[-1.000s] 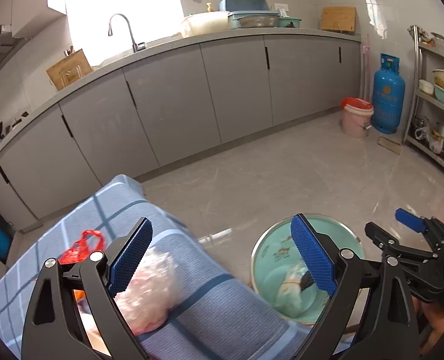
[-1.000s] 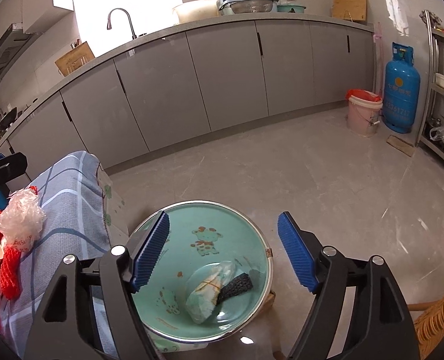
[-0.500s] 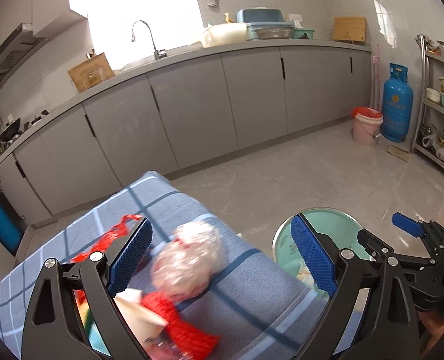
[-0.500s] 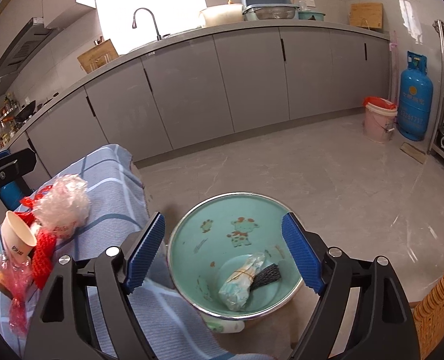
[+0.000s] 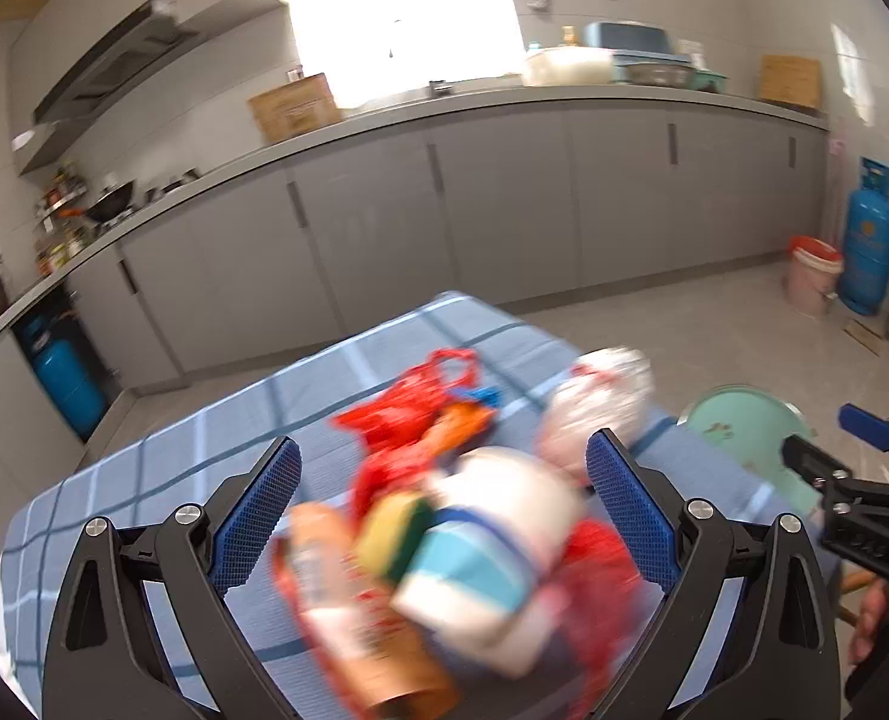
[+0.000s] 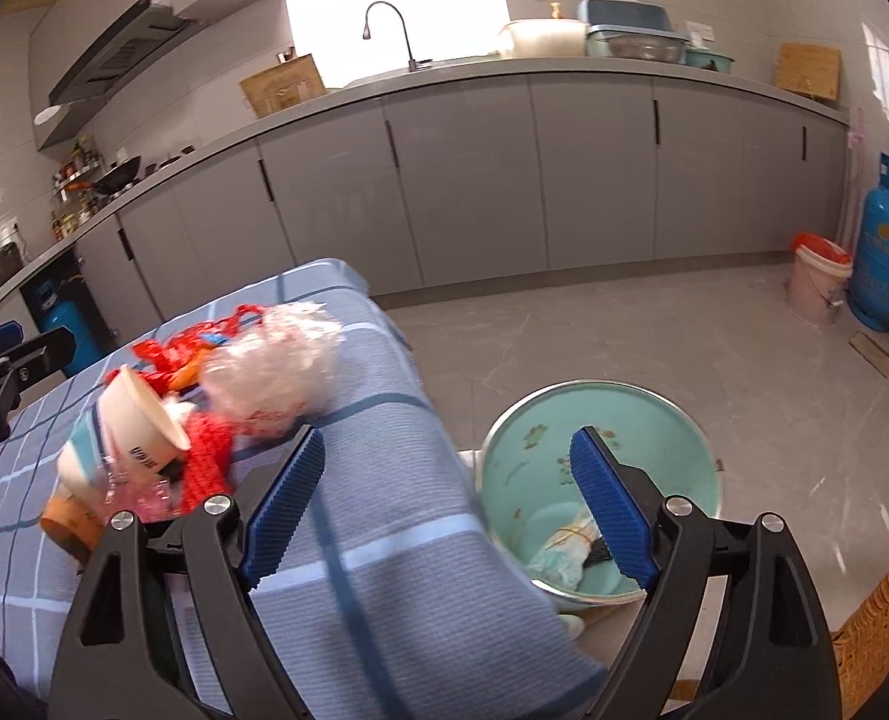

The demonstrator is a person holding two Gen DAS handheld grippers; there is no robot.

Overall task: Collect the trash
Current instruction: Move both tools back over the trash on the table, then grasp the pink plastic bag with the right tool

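Both pairs of fingers stand spread, gripping nothing. My left gripper hangs over the blurred trash heap on the blue checked cloth: a paper cup, red netting, a crumpled clear bag. My right gripper straddles the cloth edge and the green basin on the right, where a wrapped wad lies.

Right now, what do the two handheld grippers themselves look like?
Both the left gripper and right gripper share one design: black angular frames with triangular cutouts, silver bolts at the joints, and blue ribbed pads lining the fingers. No cables or markings show.
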